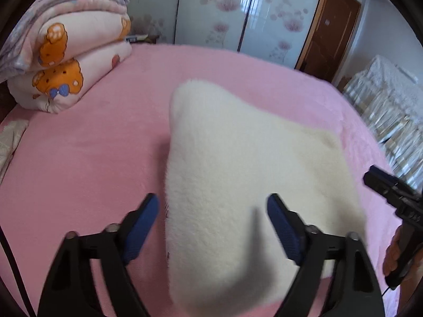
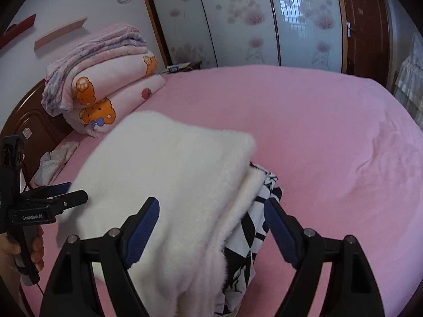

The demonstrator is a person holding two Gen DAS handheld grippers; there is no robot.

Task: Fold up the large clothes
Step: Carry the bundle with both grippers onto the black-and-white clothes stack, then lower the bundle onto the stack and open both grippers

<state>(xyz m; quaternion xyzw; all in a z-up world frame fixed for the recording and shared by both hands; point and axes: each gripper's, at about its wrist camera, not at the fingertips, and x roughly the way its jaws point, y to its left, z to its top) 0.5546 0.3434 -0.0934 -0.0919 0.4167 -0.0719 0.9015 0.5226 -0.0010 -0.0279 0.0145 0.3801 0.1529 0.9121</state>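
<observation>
A white fluffy garment (image 1: 232, 174) lies folded on the pink bed (image 1: 87, 158). In the right wrist view the garment (image 2: 169, 185) shows a black-and-white patterned lining (image 2: 253, 224) under its right edge. My left gripper (image 1: 212, 219) is open above the garment's near end, holding nothing. My right gripper (image 2: 211, 222) is open over the garment's near right edge, holding nothing. The right gripper also shows at the right edge of the left wrist view (image 1: 394, 192), and the left gripper at the left of the right wrist view (image 2: 53, 200).
A stack of folded quilts with orange bear prints (image 1: 68, 60) sits at the head of the bed (image 2: 105, 84). Wardrobe doors with a flower pattern (image 1: 238, 13) stand behind. A brown headboard (image 2: 31, 126) is at left. A lace-covered piece of furniture (image 1: 388, 105) stands right of the bed.
</observation>
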